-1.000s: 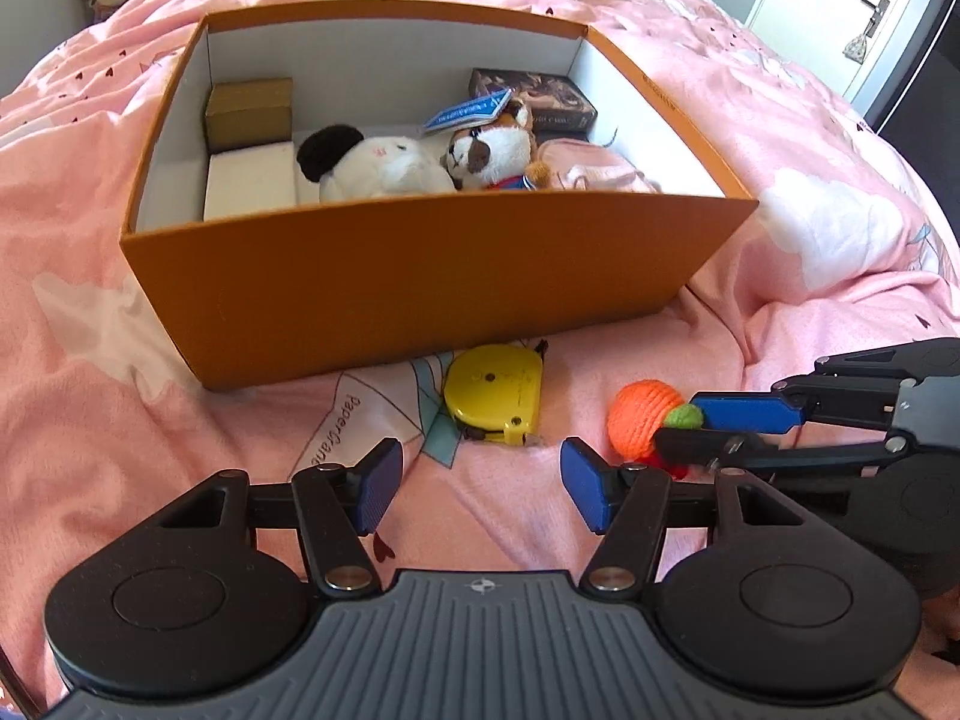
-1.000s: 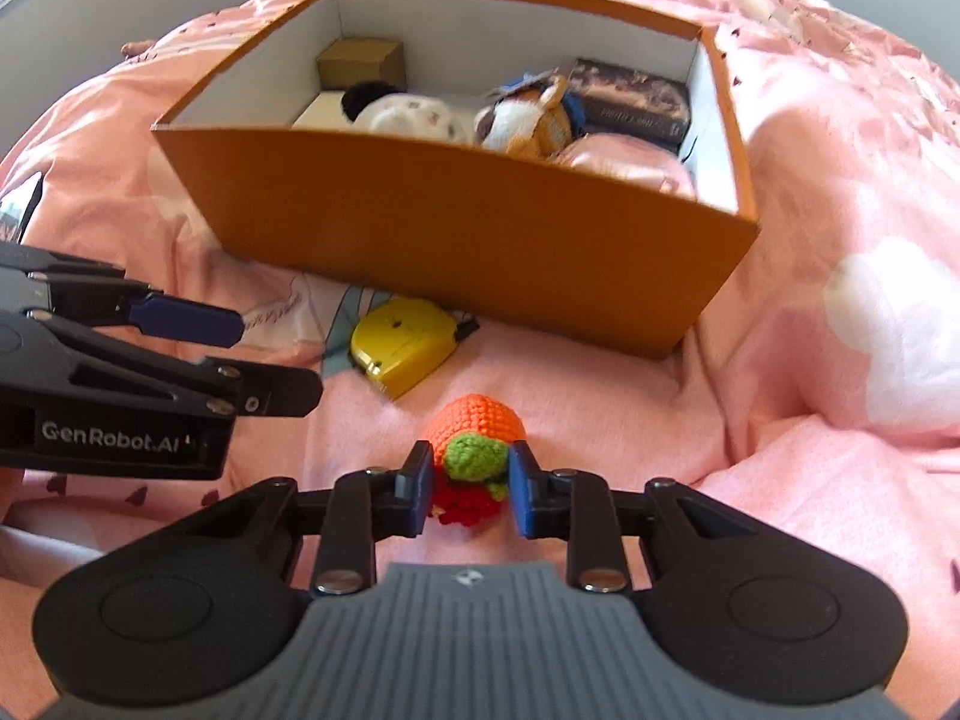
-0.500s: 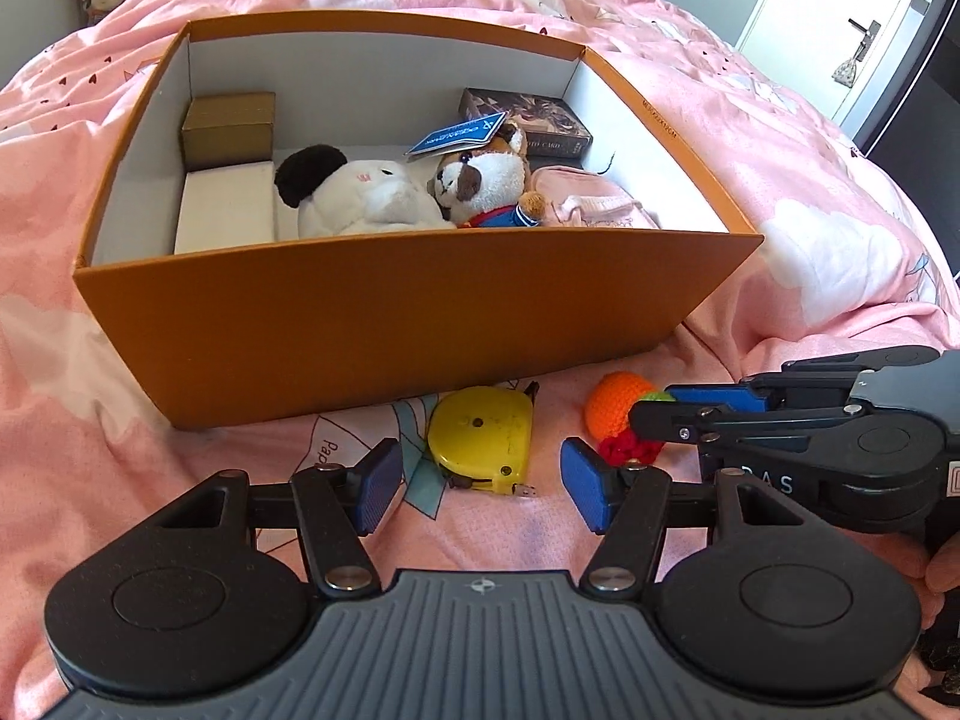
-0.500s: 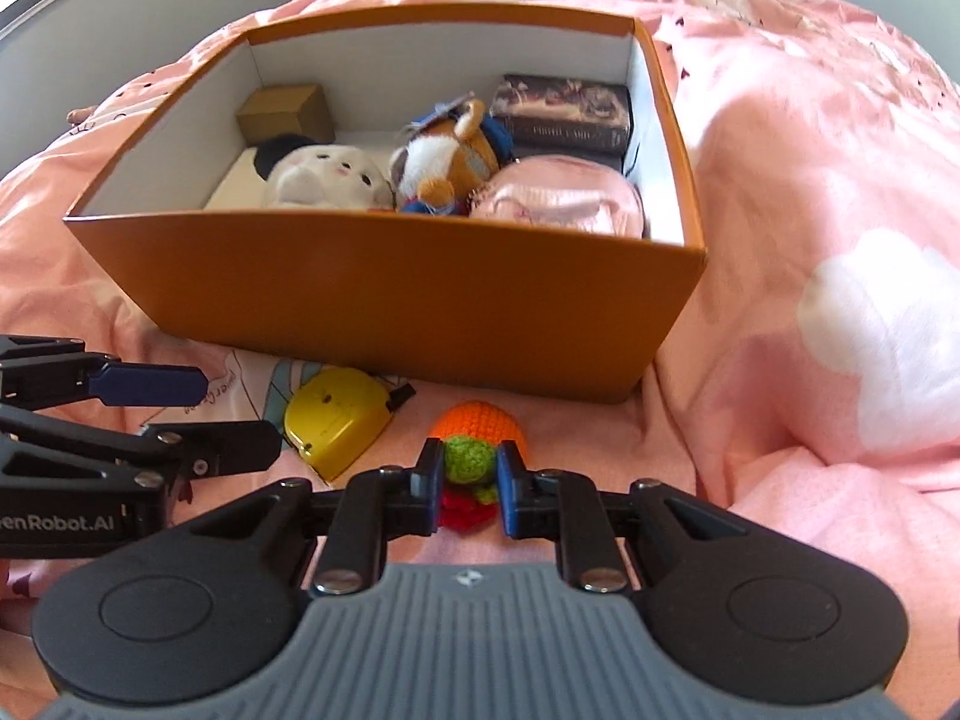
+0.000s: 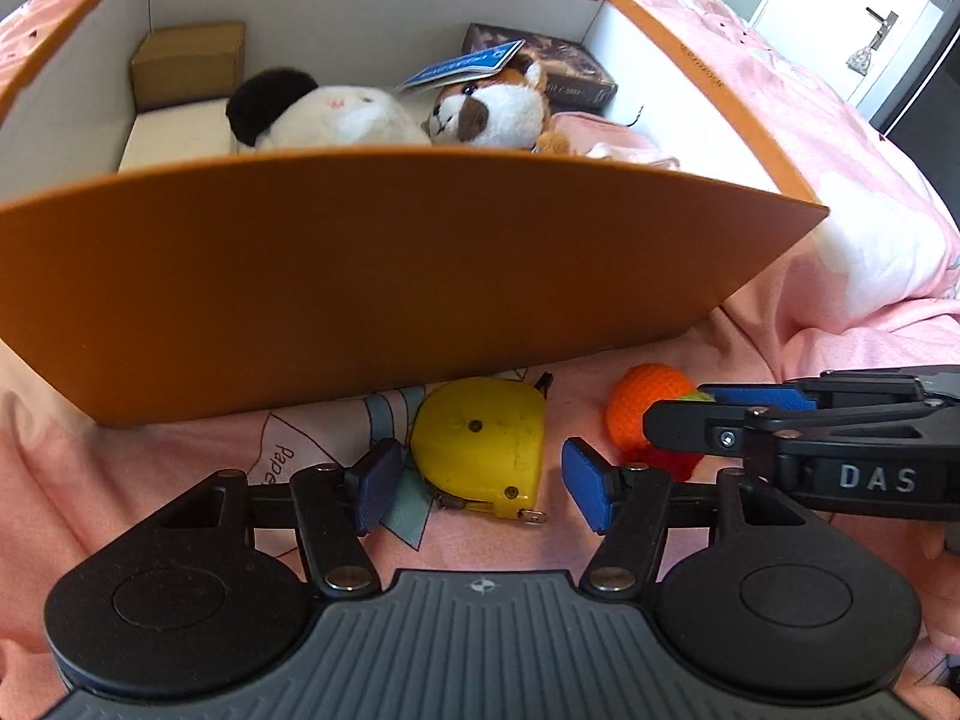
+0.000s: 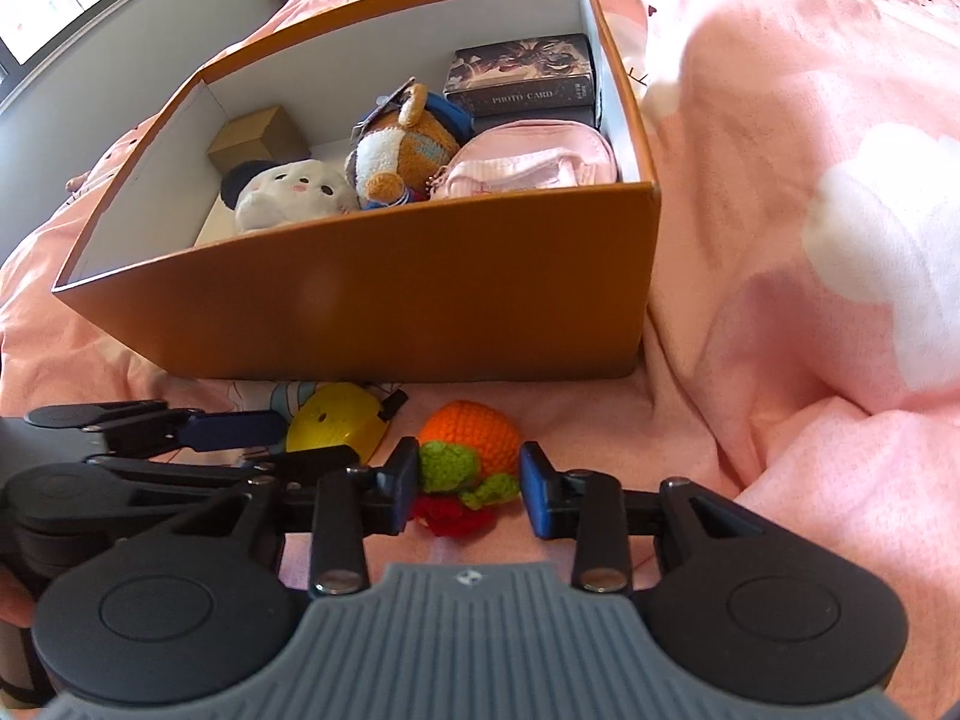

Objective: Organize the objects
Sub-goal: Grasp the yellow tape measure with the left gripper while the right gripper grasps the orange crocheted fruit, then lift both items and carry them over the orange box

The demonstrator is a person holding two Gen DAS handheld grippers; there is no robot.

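A yellow tape measure (image 5: pixel 480 441) lies on the pink bed in front of the orange box (image 5: pixel 372 276). My left gripper (image 5: pixel 483 489) is open with its blue pads on either side of the tape measure's near end. An orange crocheted toy (image 6: pixel 468 450) with green leaves lies to its right. My right gripper (image 6: pixel 468 486) is open, its pads flanking the toy's green part without clamping it. The right gripper also shows in the left wrist view (image 5: pixel 780 426) and the toy (image 5: pixel 645 408) beside it. The tape measure shows in the right wrist view (image 6: pixel 336 423).
The orange box (image 6: pixel 420 300) holds a white panda plush (image 6: pixel 288 192), a brown plush (image 6: pixel 402 150), a pink pouch (image 6: pixel 528 171), a dark photo card box (image 6: pixel 522 84) and a small brown box (image 6: pixel 258 138). Rumpled pink bedding (image 6: pixel 810 240) surrounds it.
Both grippers have moved forward toward the box. The right gripper, closed on the crocheted toy before, has opened around it. The left gripper now straddles the tape measure.
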